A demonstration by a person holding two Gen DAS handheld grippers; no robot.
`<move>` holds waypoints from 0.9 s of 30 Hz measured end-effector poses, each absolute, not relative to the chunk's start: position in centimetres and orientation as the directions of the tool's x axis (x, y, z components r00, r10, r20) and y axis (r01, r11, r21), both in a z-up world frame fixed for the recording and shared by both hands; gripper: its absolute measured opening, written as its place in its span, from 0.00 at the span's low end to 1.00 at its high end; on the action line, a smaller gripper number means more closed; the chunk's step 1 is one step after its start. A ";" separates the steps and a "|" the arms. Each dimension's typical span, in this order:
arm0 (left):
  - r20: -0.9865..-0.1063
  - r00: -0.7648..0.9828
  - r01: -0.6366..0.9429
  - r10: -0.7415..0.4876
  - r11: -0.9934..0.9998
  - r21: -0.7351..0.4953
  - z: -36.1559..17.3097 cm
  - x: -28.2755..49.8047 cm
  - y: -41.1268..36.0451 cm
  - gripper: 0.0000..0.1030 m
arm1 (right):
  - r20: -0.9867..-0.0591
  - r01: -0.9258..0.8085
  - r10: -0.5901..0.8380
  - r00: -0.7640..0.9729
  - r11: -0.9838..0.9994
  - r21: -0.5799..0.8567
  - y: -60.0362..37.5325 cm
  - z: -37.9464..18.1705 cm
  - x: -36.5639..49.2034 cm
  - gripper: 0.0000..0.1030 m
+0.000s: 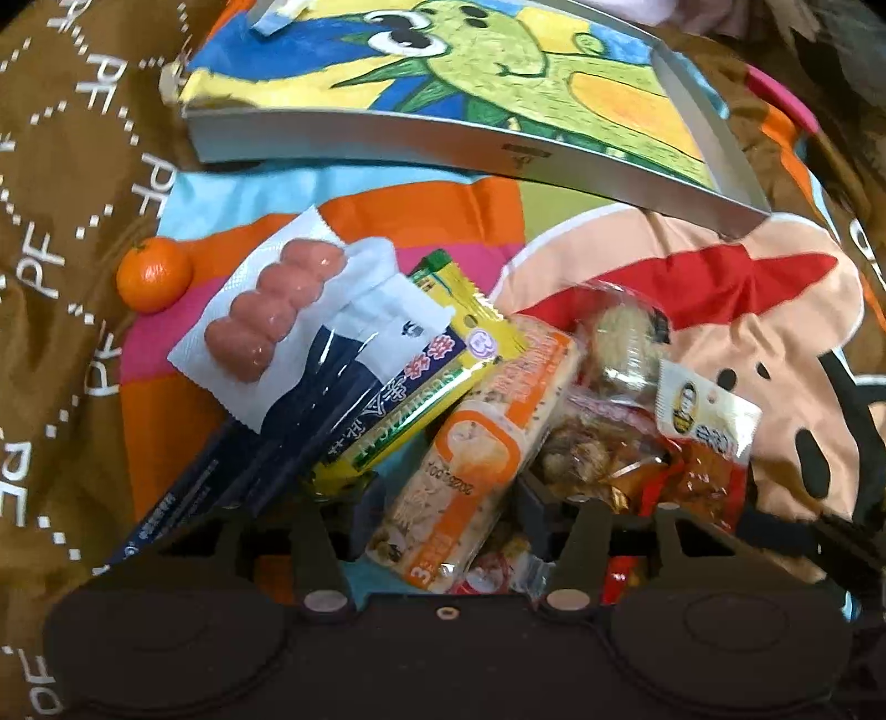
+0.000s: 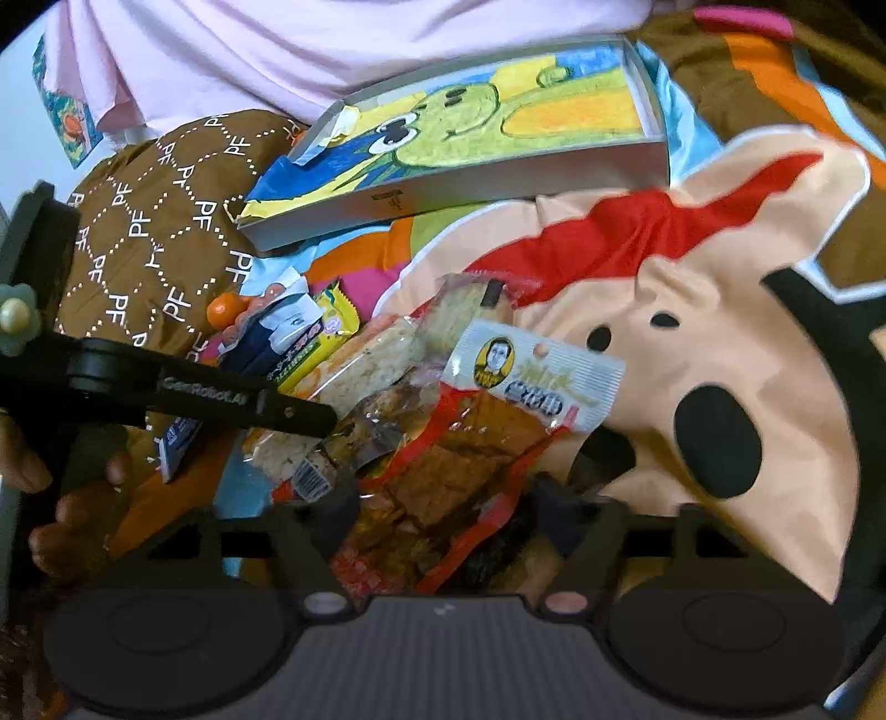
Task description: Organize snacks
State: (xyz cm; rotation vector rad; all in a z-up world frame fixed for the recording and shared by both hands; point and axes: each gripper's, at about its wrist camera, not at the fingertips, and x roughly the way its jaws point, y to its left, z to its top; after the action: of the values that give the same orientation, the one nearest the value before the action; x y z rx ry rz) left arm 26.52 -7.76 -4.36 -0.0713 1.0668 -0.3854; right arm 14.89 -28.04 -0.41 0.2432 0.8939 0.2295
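Note:
A heap of snack packets lies on a colourful cartoon blanket (image 1: pixel 720 310). My left gripper (image 1: pixel 443 493) points down into the heap, and both pads appear to press the sides of an orange-and-white cracker bar (image 1: pixel 470 443). One of its fingers (image 2: pixel 299 412) also shows in the right wrist view, resting on the heap. My right gripper (image 2: pixel 448 493) stands open around a red tofu packet (image 2: pixel 443 476) with a white header; the pads stand clear of it. A sausage pack (image 1: pixel 277 310), navy sachets (image 1: pixel 310 399) and a yellow-green packet (image 1: pixel 437 354) lie to the left.
A shallow grey box (image 1: pixel 387 138), lined with a green dinosaur drawing, sits just beyond the heap. A mandarin (image 1: pixel 154 274) rests at the left on the blanket. The person's hand (image 2: pixel 61 498) holds the left gripper; a pink garment (image 2: pixel 277 44) fills the back.

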 end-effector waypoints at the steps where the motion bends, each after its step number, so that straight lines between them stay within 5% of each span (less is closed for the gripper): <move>1: -0.842 0.418 0.267 -0.341 0.932 -0.245 -4.6 26.6 -7.7 0.56 | -0.737 -0.095 0.306 0.603 0.945 0.314 -28.1 -0.5 14.9 0.78; 9: -0.869 0.391 0.268 -0.303 0.941 -0.207 -4.0 24.5 -8.8 0.42 | -0.742 -0.091 0.369 0.560 0.917 0.387 -29.2 -0.2 14.7 0.78; 16: -0.870 0.389 0.289 -0.304 0.936 -0.198 -3.7 23.0 -8.7 0.39 | -0.746 -0.074 0.444 0.497 0.878 0.473 -30.9 -0.8 14.6 0.79; 27: -0.872 0.407 0.262 -0.271 0.950 -0.173 -4.4 23.7 -9.0 0.41 | -0.635 -0.051 0.510 0.581 0.801 0.597 -32.4 -0.3 15.0 0.58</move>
State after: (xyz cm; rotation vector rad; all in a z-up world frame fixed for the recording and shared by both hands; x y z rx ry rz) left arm 23.71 -8.99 -4.44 -0.0091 1.1015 -0.3356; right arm 14.97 -32.44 -0.28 0.5670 0.9002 0.3486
